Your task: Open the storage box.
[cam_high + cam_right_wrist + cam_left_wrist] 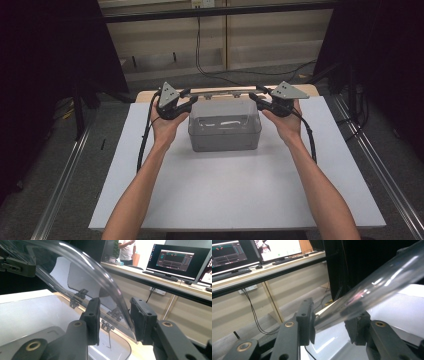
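box: a see-through plastic box (225, 131) sits on the white table (235, 190), between the two hands and just below the fingers.
lid: the clear lid (224, 93) is swung up and back on its hinges (80, 295), so the box is open on top.
left gripper: the left gripper (187, 101) has the lid's left end between its fingers (305, 320). one finger looks like it touches the edge. there is a gap at the other, so i cannot tell if it pinches tight.
right gripper: the right gripper (254, 97) has the lid's right edge between its fingers (92, 317). the fingers are part way open, with the plastic close to one of them. i cannot tell if it squeezes.
why: i think each gripper takes one end so the wide lid stays level and does not twist or drop shut.
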